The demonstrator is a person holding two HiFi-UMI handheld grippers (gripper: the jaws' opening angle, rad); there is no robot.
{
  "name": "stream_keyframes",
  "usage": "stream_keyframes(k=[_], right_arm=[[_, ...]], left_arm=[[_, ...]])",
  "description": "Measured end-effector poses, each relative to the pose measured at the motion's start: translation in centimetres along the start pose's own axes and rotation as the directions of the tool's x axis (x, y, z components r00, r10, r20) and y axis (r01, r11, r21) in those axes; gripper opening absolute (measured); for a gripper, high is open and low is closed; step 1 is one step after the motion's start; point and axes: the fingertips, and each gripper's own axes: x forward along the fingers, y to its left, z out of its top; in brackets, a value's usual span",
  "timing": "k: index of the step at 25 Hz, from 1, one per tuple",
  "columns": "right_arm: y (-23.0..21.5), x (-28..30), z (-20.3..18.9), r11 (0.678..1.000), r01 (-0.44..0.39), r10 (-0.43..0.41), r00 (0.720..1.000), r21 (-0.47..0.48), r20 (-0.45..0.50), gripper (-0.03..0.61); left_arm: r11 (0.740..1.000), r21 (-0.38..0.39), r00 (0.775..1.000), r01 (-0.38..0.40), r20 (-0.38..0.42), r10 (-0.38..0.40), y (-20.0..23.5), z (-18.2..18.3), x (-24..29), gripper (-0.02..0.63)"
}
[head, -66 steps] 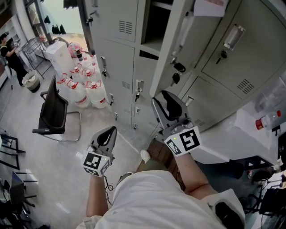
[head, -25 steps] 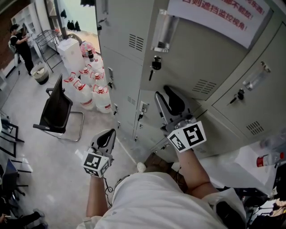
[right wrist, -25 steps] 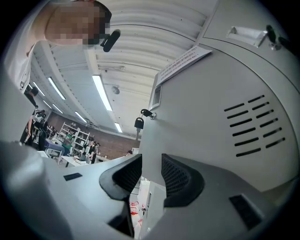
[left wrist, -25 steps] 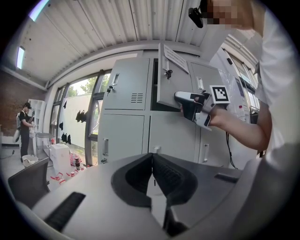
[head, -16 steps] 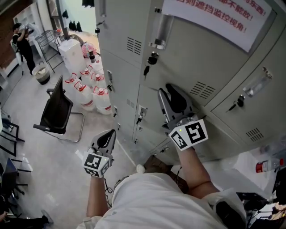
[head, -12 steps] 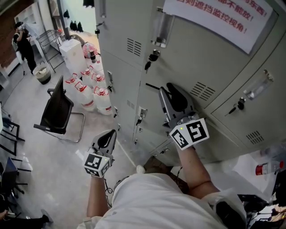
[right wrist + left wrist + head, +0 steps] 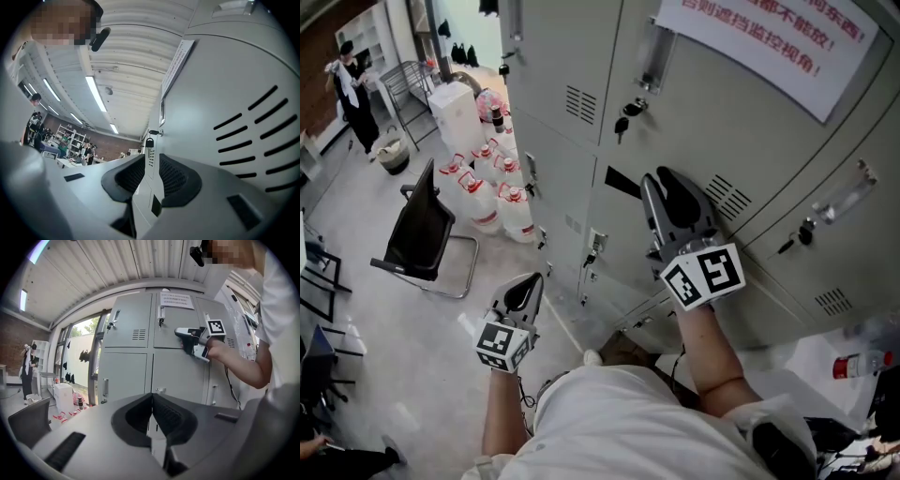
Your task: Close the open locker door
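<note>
The grey locker door (image 7: 703, 122) carries a paper notice, a key (image 7: 623, 120) and vent slots (image 7: 727, 197). It lies almost flush with the row, with a dark gap at its lower left corner. My right gripper (image 7: 670, 192) rests against the door face beside the vents. Its jaws are closing, and a narrow gap with nothing in it still shows between them. The right gripper view looks along the door (image 7: 234, 93) past my right gripper (image 7: 151, 157). My left gripper (image 7: 528, 281) hangs low, shut and empty. From the left gripper view, my left gripper (image 7: 152, 395) faces the door (image 7: 180, 324).
A black chair (image 7: 417, 234) stands on the floor at left, with several water jugs (image 7: 502, 192) beside the lockers. A person (image 7: 356, 80) stands far off at upper left. A white surface with a bottle (image 7: 853, 361) sits at lower right.
The locker door has swung from wide open to nearly flush. My right gripper has moved with it toward the lockers, and its jaws have narrowed. My left gripper has stayed put.
</note>
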Motion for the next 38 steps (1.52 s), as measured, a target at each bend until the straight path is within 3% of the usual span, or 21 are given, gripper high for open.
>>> stream_keyframes(k=[9, 19, 29, 38], right_arm=[[-1.0, 0.3, 0.5, 0.991, -0.021, 0.018, 1.0, 0.132, 0.021, 0.067], [-0.3, 0.3, 0.5, 0.989, -0.046, 0.041, 0.999, 0.141, 0.036, 0.066], [7.3, 1.5, -2.2, 0.969, -0.168, 0.171, 0.985, 0.18, -0.003, 0.066], [16.6, 2.3, -7.7, 0.918, -0.307, 0.335, 0.939, 0.25, -0.076, 0.066]], left_arm=[[1.0, -0.002, 1.0, -0.003, 0.0, 0.003, 0.1, 0.1, 0.7, 0.003], [1.0, -0.005, 1.0, -0.007, -0.001, 0.007, 0.3, -0.1, -0.2, 0.003], [0.998, -0.015, 0.998, -0.066, -0.005, 0.066, 1.7, -0.8, -4.5, 0.003], [0.984, -0.04, 0.984, -0.175, -0.023, 0.174, 3.9, -1.9, -10.5, 0.003]])
